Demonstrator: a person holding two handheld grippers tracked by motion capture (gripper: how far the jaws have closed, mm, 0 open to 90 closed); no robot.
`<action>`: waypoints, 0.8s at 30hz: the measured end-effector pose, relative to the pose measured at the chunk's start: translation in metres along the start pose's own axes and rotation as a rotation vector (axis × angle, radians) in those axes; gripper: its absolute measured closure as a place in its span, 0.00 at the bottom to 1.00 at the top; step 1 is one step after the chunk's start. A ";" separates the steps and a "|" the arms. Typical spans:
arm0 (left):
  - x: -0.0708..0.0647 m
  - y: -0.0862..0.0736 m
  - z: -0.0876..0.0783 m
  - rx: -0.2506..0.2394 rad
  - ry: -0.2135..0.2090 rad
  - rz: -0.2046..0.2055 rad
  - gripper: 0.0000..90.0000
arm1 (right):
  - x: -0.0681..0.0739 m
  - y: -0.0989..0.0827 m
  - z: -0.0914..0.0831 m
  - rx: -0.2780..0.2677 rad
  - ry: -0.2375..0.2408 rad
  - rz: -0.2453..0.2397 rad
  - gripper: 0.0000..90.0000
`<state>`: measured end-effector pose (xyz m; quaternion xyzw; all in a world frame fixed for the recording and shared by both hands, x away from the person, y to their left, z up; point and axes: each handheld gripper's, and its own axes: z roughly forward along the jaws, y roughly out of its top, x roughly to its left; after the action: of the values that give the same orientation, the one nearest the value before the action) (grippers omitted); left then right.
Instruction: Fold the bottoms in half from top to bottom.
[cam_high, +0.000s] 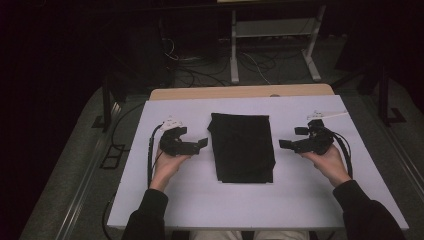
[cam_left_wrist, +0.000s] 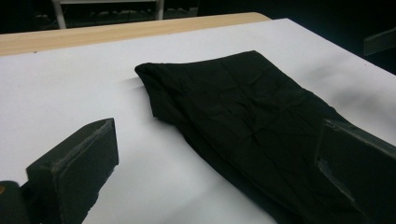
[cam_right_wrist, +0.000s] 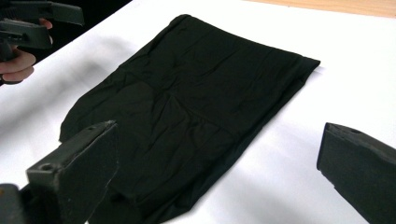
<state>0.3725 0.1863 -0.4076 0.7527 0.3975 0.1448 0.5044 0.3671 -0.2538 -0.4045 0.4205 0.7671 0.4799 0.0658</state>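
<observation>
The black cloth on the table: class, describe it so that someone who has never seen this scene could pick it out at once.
Find the white table in the high view. At its middle, between the left gripper and the right gripper, lies the black cloth, folded into a flat rectangle. It is the one soft, flat thing there, untouched by either gripper.

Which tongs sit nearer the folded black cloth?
Left. The left tongs are open, tips almost at the folded black cloth's left edge; the right tongs, also open, hover slightly farther off its right edge.
</observation>
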 end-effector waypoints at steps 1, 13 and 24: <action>-0.001 -0.001 -0.002 -0.001 0.000 0.001 0.00 | 0.001 0.000 -0.002 0.000 -0.001 -0.002 0.00; -0.017 -0.012 -0.021 0.005 -0.003 0.040 0.00 | 0.011 -0.021 -0.024 -0.004 -0.011 0.001 0.00; -0.031 -0.034 -0.037 0.032 -0.044 0.065 0.00 | 0.022 -0.053 -0.037 -0.020 -0.023 -0.005 0.00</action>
<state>0.3140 0.1933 -0.4149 0.7761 0.3640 0.1382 0.4961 0.3033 -0.2734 -0.4203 0.4233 0.7626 0.4825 0.0800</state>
